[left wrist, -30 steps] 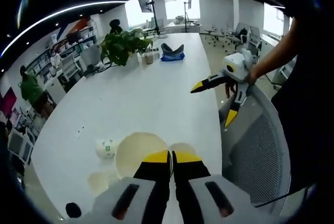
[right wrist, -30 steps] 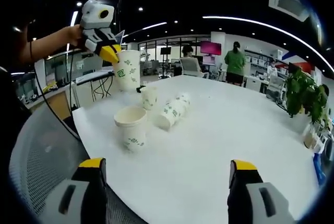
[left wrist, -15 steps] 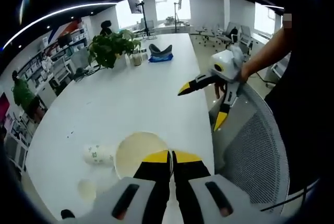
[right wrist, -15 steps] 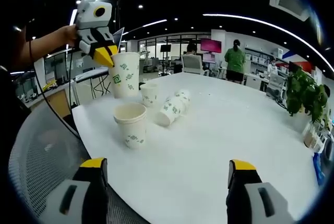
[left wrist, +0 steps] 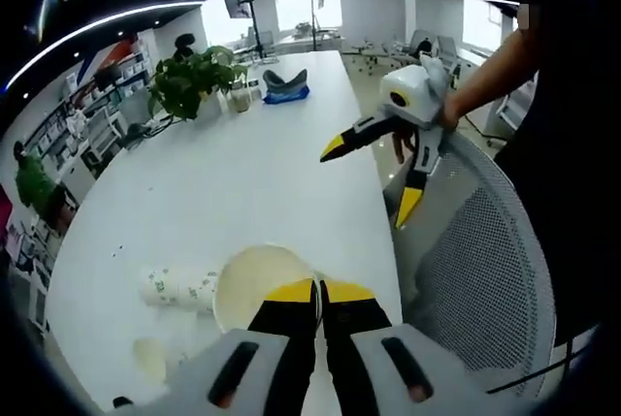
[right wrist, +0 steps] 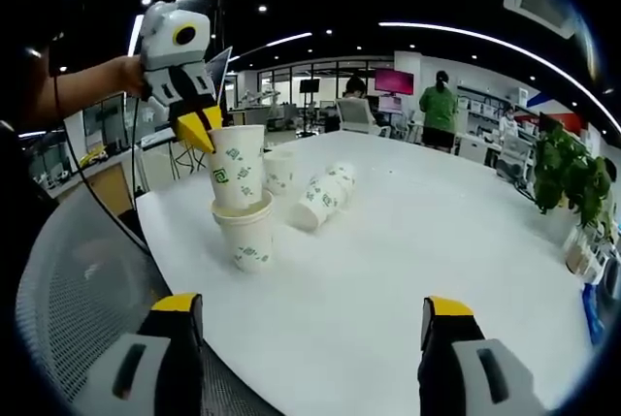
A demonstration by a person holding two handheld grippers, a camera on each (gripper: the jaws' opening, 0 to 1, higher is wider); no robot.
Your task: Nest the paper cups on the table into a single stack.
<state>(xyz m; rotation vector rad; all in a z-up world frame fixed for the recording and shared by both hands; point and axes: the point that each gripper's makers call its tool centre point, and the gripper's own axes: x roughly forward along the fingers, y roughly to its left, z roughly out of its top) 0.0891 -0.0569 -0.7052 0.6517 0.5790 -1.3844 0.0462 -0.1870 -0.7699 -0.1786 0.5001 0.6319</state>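
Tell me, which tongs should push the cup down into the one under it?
Left. The left tongs are shut on the white green-printed paper cup, already entering the upright paper cup below. The right tongs are open, empty, apart.

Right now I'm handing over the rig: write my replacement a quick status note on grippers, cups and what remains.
Left gripper: shut on the held cup, its base entering the upright cup near the table edge.
Right gripper: open, holding nothing.
Done: nothing fully nested; this cup is not seated yet.
Left: seat it, then add the small upright cup behind and the lying cups.
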